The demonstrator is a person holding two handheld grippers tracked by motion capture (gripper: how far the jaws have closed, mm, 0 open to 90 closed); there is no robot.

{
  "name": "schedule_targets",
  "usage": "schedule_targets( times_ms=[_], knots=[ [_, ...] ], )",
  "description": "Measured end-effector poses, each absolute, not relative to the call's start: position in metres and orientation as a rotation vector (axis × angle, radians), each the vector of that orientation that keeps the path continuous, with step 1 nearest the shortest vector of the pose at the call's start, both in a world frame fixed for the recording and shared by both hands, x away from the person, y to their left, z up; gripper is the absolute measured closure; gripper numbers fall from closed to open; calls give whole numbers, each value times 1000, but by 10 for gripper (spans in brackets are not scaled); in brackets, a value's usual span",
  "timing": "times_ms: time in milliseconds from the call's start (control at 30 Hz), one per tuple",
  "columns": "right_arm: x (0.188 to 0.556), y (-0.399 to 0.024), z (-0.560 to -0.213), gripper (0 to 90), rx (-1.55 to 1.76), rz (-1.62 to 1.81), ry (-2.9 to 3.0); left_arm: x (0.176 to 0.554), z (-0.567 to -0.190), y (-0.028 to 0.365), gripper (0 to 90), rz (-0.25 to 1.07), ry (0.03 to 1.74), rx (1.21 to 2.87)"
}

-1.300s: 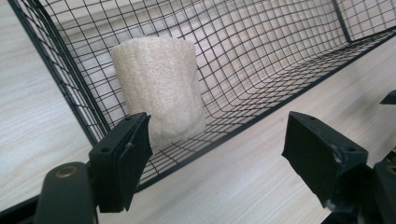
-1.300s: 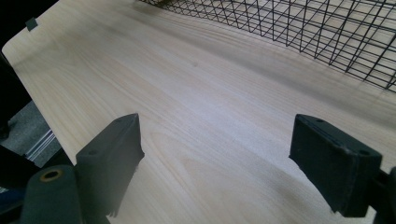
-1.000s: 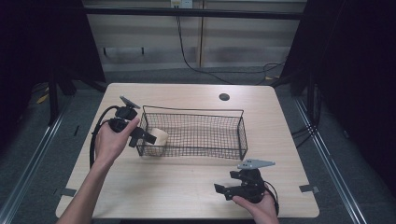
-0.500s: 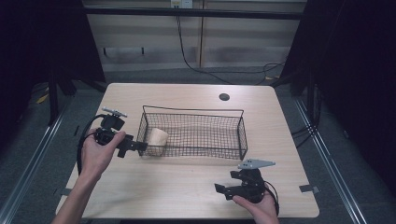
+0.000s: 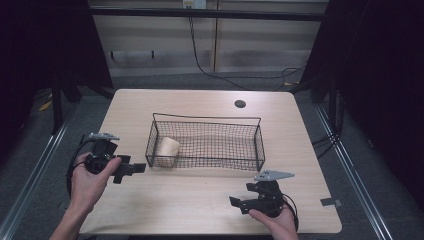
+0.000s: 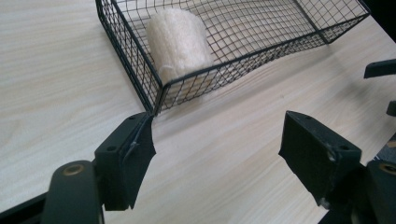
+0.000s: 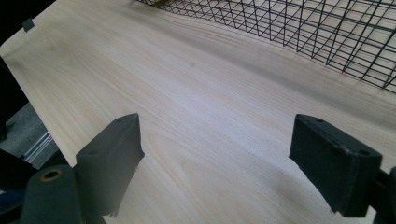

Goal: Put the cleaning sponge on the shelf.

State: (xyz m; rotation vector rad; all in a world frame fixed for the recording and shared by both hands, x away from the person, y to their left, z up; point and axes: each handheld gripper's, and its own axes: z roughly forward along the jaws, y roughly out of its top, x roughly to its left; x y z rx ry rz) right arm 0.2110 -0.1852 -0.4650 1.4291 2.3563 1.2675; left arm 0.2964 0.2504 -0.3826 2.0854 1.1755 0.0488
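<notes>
Looks like a lab/test rig: lone desk (image 5: 210, 195) w/ cable hole, metal floor rails (image 5: 30, 165), dark curtains, wall cables (image 5: 200, 60).

Dim, dark surround — bright tabletop (image 5: 200, 200), blurred near fingers (image 7: 109, 163).

A pale wooden bench (image 5: 200, 200) stands on a grey floor (image 5: 350, 150). A round cable hole (image 5: 240, 104) sits near the bench's far edge. Beyond the bench runs a light panelled wall (image 5: 250, 45), with a black cable (image 5: 200, 55) hanging down it. Dark curtains (image 5: 380, 75) flank the bench on both sides. Metal rails (image 5: 40, 160) run along the floor beside the bench.
</notes>
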Motion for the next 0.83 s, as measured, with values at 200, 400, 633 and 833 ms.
schedule_targets(
  times_ms=[200,400,633,833],
  knots=[
    [211,-185,-465,162,1429,1266,2357,277,-389,254,254,60,1165,2094],
    [211,-185,-466,163,1428,1263,2359,258,-401,255,245,45,1183,2108],
    [211,-183,-466,164,1428,1260,2360,236,-430,259,245,67,1171,2071],
    [212,-182,-469,172,1435,1225,2365,229,-444,262,223,105,1152,2051]
  ],
)
